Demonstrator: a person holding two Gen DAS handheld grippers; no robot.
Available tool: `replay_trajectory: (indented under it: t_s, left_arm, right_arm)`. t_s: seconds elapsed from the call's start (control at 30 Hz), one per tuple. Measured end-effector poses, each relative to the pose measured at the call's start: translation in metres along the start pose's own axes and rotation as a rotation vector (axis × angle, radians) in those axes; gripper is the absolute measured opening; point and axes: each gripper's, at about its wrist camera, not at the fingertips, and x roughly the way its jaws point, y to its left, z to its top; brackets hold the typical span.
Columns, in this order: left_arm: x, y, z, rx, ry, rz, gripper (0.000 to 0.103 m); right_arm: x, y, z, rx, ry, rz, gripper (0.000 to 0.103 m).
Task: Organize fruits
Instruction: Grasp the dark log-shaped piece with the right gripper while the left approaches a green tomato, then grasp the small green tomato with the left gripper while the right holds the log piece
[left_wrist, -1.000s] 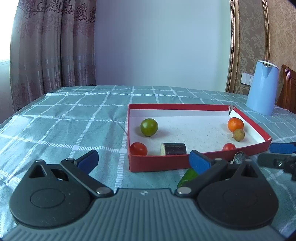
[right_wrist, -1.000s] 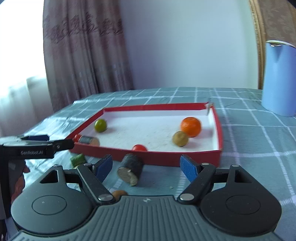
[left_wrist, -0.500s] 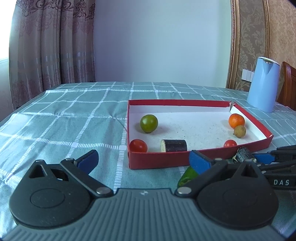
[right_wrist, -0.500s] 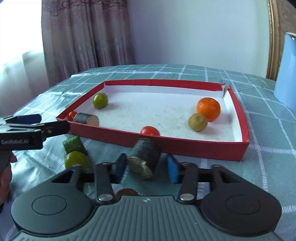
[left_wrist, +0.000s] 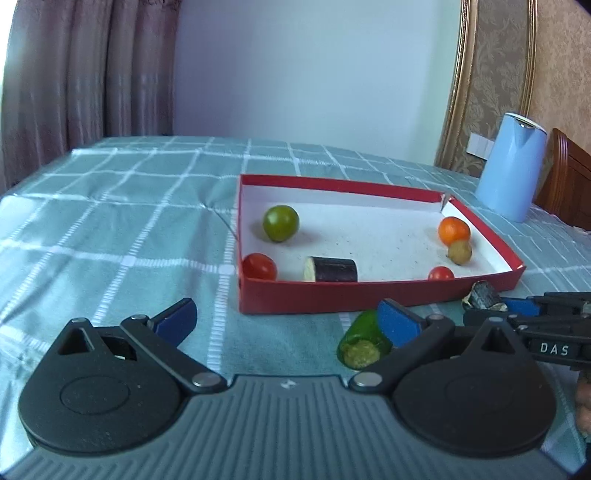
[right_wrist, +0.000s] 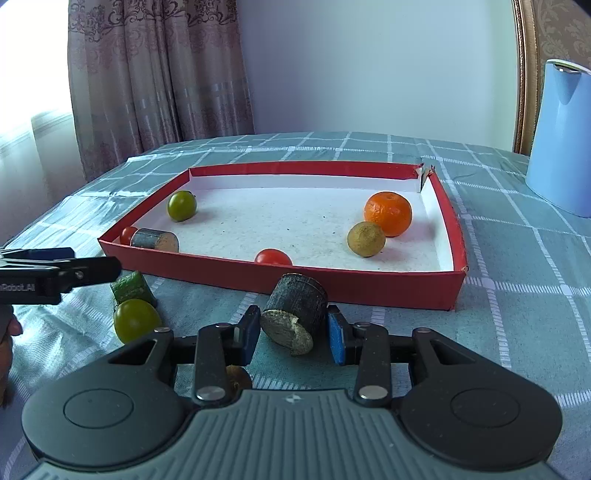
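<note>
A red tray (right_wrist: 369, 286) (left_wrist: 314, 295) holds a green fruit (right_wrist: 181, 206), an orange (right_wrist: 388, 213), a brown fruit (right_wrist: 365, 239), two tomatoes (right_wrist: 273, 256) (left_wrist: 259, 266) and a dark eggplant piece (left_wrist: 330, 269). My right gripper (right_wrist: 293, 334) is closed on a dark eggplant chunk (right_wrist: 295, 317) just in front of the tray. My left gripper (left_wrist: 286, 321) is open and empty, with a green cucumber piece (left_wrist: 364, 339) by its right finger. A green fruit (right_wrist: 136, 319) and the cucumber piece (right_wrist: 131, 288) lie on the cloth.
A blue kettle (right_wrist: 563, 136) (left_wrist: 511, 171) stands at the right beyond the tray. A small brown fruit (right_wrist: 238, 376) lies under my right gripper. The teal checked tablecloth (left_wrist: 110, 221) covers the table. Curtains hang at the back left.
My right gripper moved forward and narrowed its fingers around the eggplant chunk. My left gripper moved a little and stayed open.
</note>
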Motion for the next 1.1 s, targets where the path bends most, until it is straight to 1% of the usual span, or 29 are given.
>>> replay_trajectory:
  t_s: [0.17,0.27,0.37,0.47,0.53,0.63,0.67,0.7,0.8,0.9,1.1]
  left_arm:
    - [0.012,-0.009,0.001,0.043,0.072,-0.047,0.103]
    - [0.016,-0.014,0.002,0.058,0.078,-0.046,0.103]
    - [0.020,-0.012,0.004,0.041,0.094,-0.045,0.103]
    - [0.016,-0.009,0.003,0.035,0.098,-0.087,0.095]
    - [0.012,-0.007,0.002,0.031,0.112,-0.112,0.095]
    - [0.010,0.003,0.005,0.026,0.157,-0.146,0.095]
    - [0.010,0.007,0.006,0.025,0.171,-0.141,0.096]
    - [0.010,0.011,0.006,0.024,0.175,-0.131,0.101]
    - [0.011,0.016,0.007,0.003,0.177,-0.133,0.101]
    - [0.014,0.007,0.009,0.014,0.189,-0.142,0.100]
    - [-0.007,-0.014,-0.001,0.042,0.106,-0.138,0.099]
  right_arm:
    - [0.000,0.000,0.000,-0.002,0.003,0.001,0.037]
    - [0.000,0.000,0.000,-0.003,0.002,0.001,0.037]
    - [0.000,0.001,-0.001,-0.005,0.003,0.002,0.037]
    - [0.001,0.001,-0.001,-0.002,0.003,0.004,0.037]
    - [0.000,0.000,-0.001,0.000,0.002,0.005,0.037]
    - [0.000,0.000,-0.001,0.000,0.001,0.006,0.038]
    - [0.000,0.000,-0.001,0.000,0.001,0.005,0.038]
    - [0.000,0.000,-0.001,0.000,0.001,0.006,0.037]
    - [0.000,0.000,-0.001,-0.005,0.004,0.003,0.038]
    - [0.000,0.000,-0.001,-0.005,0.004,0.005,0.038]
    - [0.000,0.000,-0.001,-0.003,0.004,0.006,0.038]
